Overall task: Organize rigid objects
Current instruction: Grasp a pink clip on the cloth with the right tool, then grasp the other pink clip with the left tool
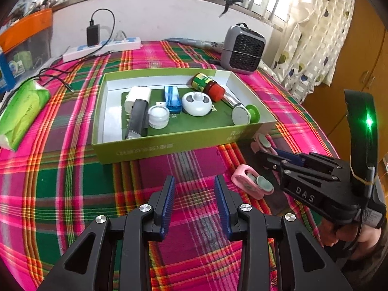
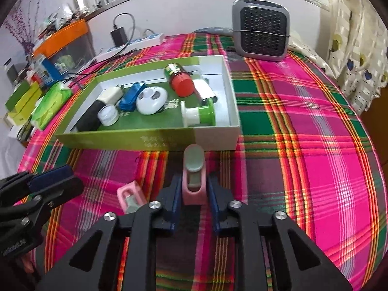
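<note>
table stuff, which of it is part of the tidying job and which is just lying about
Job: green box with items already inside; pink clip between the right gripper fingers; second pink clip on the cloth; open left gripper.

Lying about: heater, power strip, tissue pack.

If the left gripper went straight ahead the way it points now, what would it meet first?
Most likely the near wall of the green box. The left gripper is open and empty above the plaid cloth, with only bare cloth before the box. Its height is unclear, so it might pass over the rim.
</note>
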A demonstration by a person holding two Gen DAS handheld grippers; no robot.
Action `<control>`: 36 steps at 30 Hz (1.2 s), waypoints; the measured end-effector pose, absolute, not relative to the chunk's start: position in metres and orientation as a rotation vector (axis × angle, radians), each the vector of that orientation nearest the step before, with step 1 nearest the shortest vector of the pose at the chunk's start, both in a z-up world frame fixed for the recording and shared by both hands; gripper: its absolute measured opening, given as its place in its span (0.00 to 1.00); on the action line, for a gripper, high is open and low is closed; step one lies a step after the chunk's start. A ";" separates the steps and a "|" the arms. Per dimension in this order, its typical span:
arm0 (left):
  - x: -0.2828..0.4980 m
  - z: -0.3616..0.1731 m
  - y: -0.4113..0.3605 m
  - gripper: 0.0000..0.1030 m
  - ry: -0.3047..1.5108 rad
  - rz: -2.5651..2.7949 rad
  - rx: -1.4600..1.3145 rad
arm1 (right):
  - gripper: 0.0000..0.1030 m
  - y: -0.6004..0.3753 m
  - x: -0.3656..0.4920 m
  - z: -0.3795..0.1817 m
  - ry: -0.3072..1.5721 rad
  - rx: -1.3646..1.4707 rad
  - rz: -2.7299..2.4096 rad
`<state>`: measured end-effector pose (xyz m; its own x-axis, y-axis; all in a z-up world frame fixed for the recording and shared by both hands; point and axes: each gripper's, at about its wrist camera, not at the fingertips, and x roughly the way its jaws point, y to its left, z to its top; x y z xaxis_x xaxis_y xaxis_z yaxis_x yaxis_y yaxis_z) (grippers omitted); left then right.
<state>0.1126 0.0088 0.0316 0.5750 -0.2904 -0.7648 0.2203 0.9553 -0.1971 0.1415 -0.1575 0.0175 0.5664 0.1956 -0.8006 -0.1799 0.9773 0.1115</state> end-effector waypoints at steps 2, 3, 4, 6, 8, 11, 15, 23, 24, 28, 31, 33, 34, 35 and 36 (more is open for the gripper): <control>0.112 0.031 0.006 0.31 0.912 -0.301 -0.081 | 0.18 -0.155 0.136 0.018 0.946 0.014 0.262; 0.112 0.031 0.005 0.31 0.914 -0.302 -0.081 | 0.18 -0.155 0.134 0.018 0.947 0.015 0.276; 0.111 0.031 0.004 0.31 0.916 -0.304 -0.082 | 0.18 -0.154 0.130 0.019 0.944 0.012 0.294; 0.110 0.030 0.002 0.31 0.920 -0.308 -0.086 | 0.18 -0.151 0.126 0.019 0.943 0.005 0.317; 0.109 0.029 0.002 0.31 0.925 -0.307 -0.090 | 0.18 -0.148 0.122 0.019 0.944 -0.002 0.343; 0.107 0.028 0.002 0.31 0.929 -0.305 -0.104 | 0.18 -0.142 0.114 0.021 0.943 -0.001 0.387; 0.104 0.031 0.004 0.31 0.926 -0.298 -0.112 | 0.18 -0.137 0.110 0.022 0.941 0.027 0.430; 0.103 0.030 0.000 0.31 0.940 -0.311 -0.134 | 0.18 -0.141 0.105 0.022 0.937 0.089 0.479; 0.103 0.029 -0.002 0.31 0.946 -0.307 -0.133 | 0.18 -0.143 0.105 0.022 0.937 0.095 0.477; 0.105 0.026 -0.009 0.32 0.958 -0.306 -0.123 | 0.18 -0.155 0.102 0.026 0.912 0.078 0.414; 0.105 0.023 -0.018 0.32 0.969 -0.311 -0.115 | 0.18 -0.163 0.101 0.027 0.901 0.069 0.387; 0.105 0.022 -0.020 0.34 0.970 -0.314 -0.111 | 0.18 -0.165 0.101 0.027 0.895 0.043 0.359; 0.105 0.021 -0.023 0.36 0.971 -0.308 -0.107 | 0.18 -0.167 0.101 0.026 0.894 0.035 0.349; 0.106 0.021 -0.025 0.36 0.969 -0.304 -0.098 | 0.18 -0.168 0.101 0.025 0.895 0.032 0.347; 0.106 0.021 -0.027 0.36 0.971 -0.299 -0.092 | 0.18 -0.169 0.102 0.024 0.898 0.031 0.348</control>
